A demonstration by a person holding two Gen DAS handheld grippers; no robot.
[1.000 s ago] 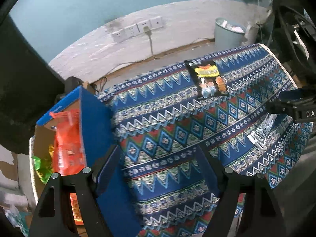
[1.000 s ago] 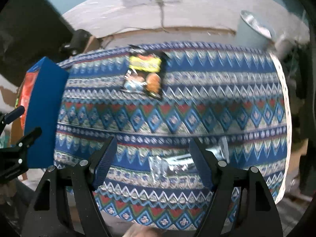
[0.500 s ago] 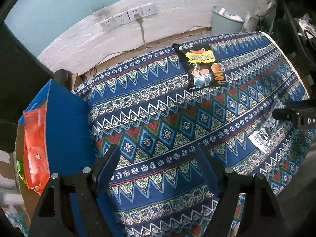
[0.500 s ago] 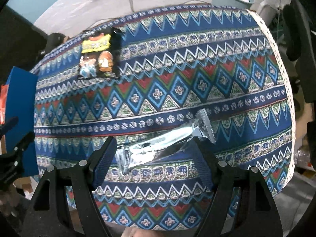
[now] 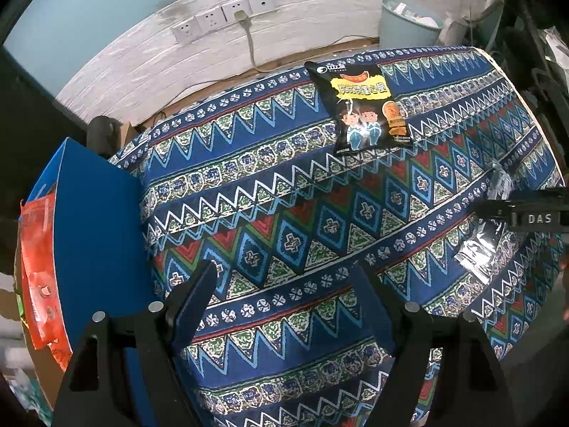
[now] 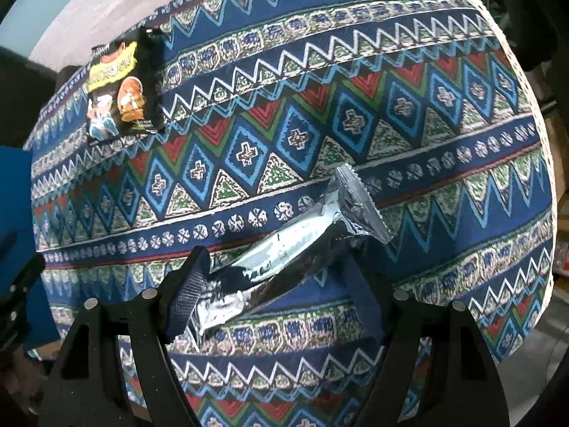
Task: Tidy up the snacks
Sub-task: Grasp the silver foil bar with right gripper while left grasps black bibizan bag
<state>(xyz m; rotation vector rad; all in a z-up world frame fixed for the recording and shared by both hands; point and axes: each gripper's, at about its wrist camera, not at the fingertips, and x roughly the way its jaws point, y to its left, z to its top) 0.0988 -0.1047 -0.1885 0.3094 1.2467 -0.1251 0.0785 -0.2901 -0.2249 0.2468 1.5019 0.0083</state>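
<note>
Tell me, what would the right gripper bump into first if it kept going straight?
Probably the silver snack wrapper, which lies between the open right gripper fingers, on the patterned tablecloth.

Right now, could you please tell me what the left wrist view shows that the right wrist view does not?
Only the left wrist view shows the wall sockets, the bin and the orange packet inside the blue box.

Only the right wrist view shows the whole silver wrapper, lying between the open fingers of the right gripper.

Both show the patterned tablecloth and the black snack bag.
</note>
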